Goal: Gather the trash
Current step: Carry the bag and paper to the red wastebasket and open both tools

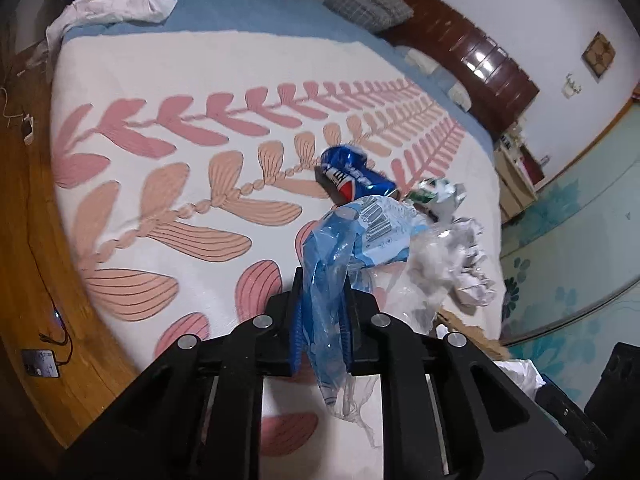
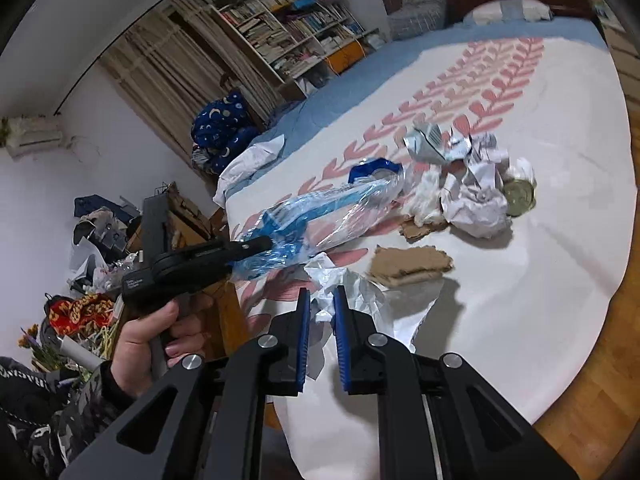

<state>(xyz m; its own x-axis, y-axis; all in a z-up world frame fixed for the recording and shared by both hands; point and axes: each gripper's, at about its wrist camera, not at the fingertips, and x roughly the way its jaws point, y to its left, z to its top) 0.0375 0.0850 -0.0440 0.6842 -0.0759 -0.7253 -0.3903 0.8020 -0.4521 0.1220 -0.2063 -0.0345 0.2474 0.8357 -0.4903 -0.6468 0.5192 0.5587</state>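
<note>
My left gripper (image 1: 323, 280) is shut on a blue and clear plastic wrapper (image 1: 360, 236), held above the bed; it also shows in the right wrist view (image 2: 320, 208) with the left gripper (image 2: 260, 245) at its end. My right gripper (image 2: 321, 300) is shut on the rim of a white plastic bag (image 2: 360, 304) at the bed's near edge. On the bed lie a crushed blue Pepsi can (image 1: 352, 176), crumpled white paper (image 2: 480, 200), a green and white wrapper (image 1: 436, 192), cardboard pieces (image 2: 408, 266) and a round tin lid (image 2: 518, 197).
The bed has a white cover with pink leaf print (image 1: 180, 184) and a blue sheet (image 1: 248, 12). A dark wooden headboard (image 1: 480, 52) and pillows stand at its far end. Wooden floor (image 2: 592, 400), a bookshelf (image 2: 292, 20) and floor clutter (image 2: 92, 240) surround it.
</note>
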